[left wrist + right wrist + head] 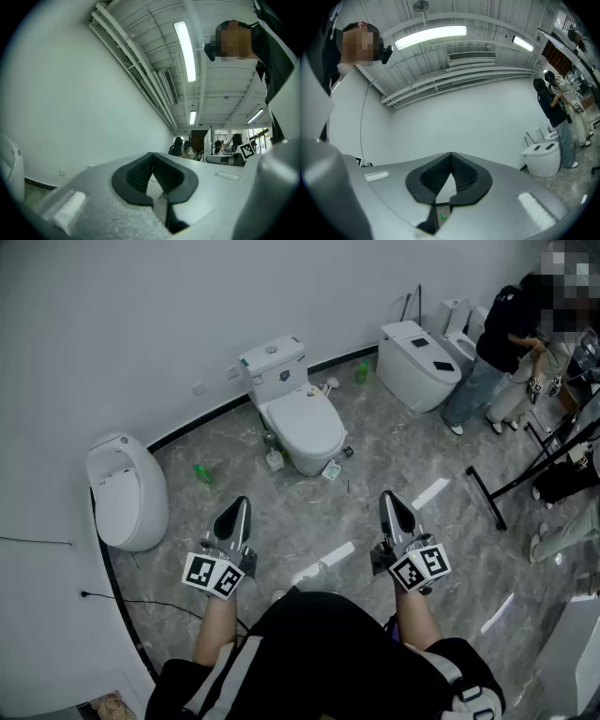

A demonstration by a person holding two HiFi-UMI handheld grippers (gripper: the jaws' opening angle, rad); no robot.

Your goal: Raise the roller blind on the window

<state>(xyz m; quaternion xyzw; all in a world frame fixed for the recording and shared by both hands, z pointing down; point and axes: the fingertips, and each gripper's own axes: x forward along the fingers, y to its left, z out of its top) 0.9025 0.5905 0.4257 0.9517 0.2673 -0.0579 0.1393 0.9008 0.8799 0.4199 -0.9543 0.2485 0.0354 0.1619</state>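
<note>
No window or roller blind shows in any view. In the head view my left gripper and my right gripper are held side by side in front of my body, above a grey marble floor. Both point forward and up. In the left gripper view the left gripper has its black pads meeting at the tips, with nothing between them. The right gripper looks the same in the right gripper view: shut and empty. Both gripper views take in a white wall and the ceiling.
A white toilet stands at the wall ahead, a white urinal to the left and another toilet at the back right. Green bottles lie on the floor. People stand at the far right beside a black stand.
</note>
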